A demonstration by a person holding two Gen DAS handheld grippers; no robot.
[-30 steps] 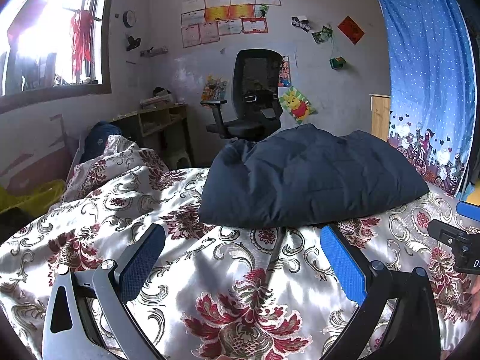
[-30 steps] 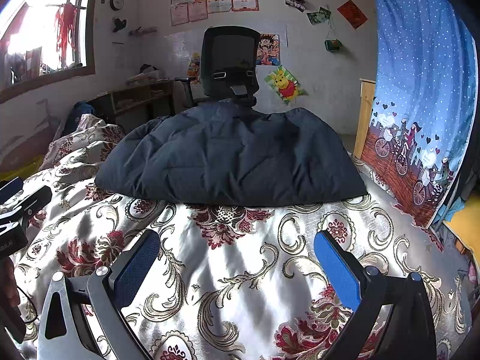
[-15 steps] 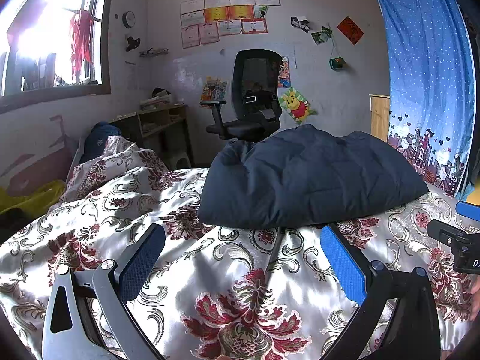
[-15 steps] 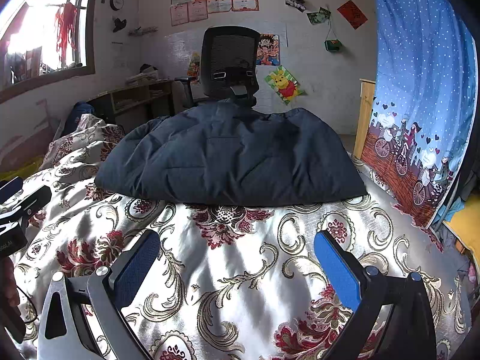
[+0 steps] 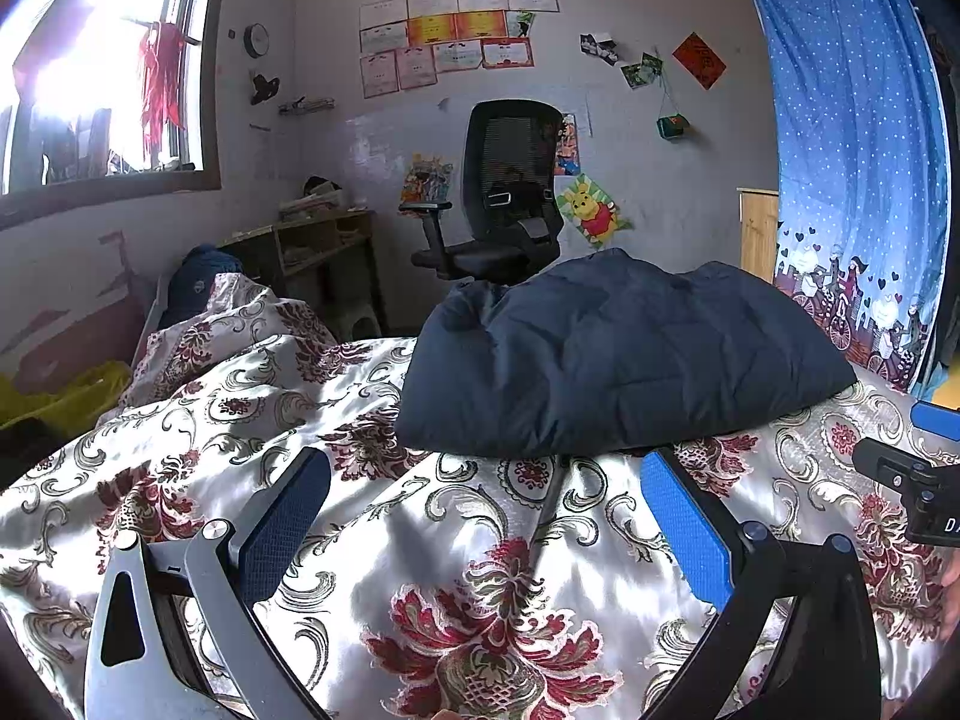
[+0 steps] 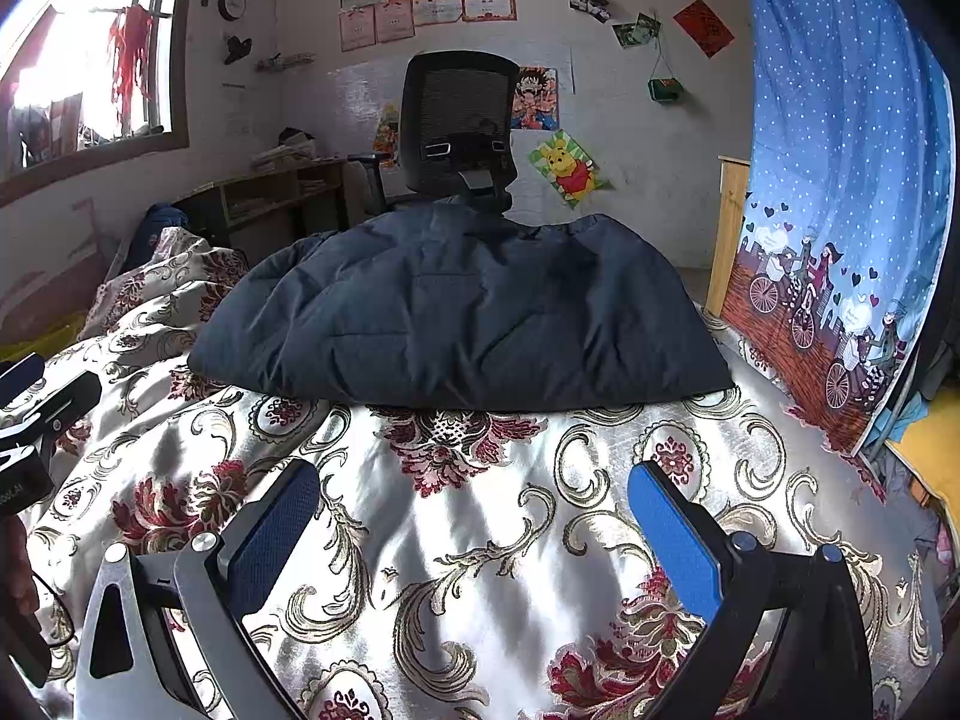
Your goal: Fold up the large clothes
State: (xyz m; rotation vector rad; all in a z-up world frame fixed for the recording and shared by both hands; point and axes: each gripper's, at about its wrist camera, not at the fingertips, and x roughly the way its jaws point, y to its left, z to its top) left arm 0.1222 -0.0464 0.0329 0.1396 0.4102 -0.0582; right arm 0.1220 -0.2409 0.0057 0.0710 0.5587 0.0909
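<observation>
A dark navy padded jacket [image 5: 618, 354] lies folded in a thick bundle on the floral bedspread [image 5: 480, 588]; it also shows in the right wrist view [image 6: 462, 312]. My left gripper [image 5: 486, 474] is open and empty, hovering over the bedspread short of the jacket's near edge. My right gripper [image 6: 474, 480] is open and empty, also short of the jacket. The right gripper's tip shows at the right edge of the left wrist view [image 5: 924, 480]. The left gripper's tip shows at the left edge of the right wrist view [image 6: 36, 414].
A black office chair [image 5: 504, 198] stands behind the bed by the far wall. A low wooden shelf [image 5: 312, 246] is at the back left. A blue curtain [image 6: 840, 192] hangs along the bed's right side. Rumpled bedding [image 5: 228, 324] is piled at the left.
</observation>
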